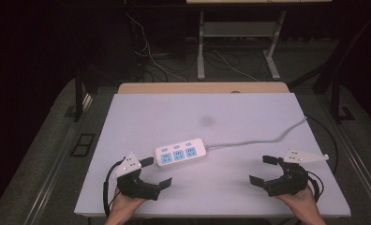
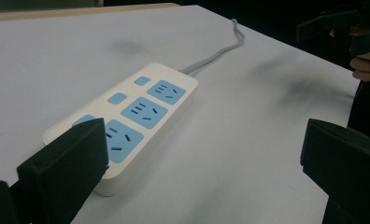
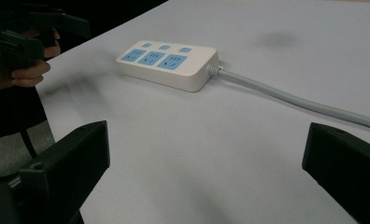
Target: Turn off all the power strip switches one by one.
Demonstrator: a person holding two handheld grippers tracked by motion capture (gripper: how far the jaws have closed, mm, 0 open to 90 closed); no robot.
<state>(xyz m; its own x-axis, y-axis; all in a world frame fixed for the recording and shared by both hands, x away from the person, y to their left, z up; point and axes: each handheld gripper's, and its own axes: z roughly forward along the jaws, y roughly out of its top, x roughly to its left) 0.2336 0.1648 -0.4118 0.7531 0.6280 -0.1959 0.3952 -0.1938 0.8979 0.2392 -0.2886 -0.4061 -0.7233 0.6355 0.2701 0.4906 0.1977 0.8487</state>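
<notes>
Power strip (image 1: 181,153) sits near the middle of the white table (image 1: 141,108), closer to the person's edge, with its grey cord (image 1: 263,139) running off to the right and over the table's side. It has three blue sockets in a row and three small blue buttons beside them.

The left gripper (image 1: 156,172) is just beside the strip's near end, jaws spread wide with nothing between them; in the left gripper view one black jaw overlaps the strip's end, though I cannot tell if it touches. The right gripper (image 1: 262,170) hovers well apart to the right, also wide open and empty.

The strip looks like a rigid, smooth plastic block, probably light and apt to slide on the bare tabletop. Its long sides seem the best place to pinch; the stiff cord would likely tug it as it moves.

No brand, label or readable writing shows on it.
</notes>
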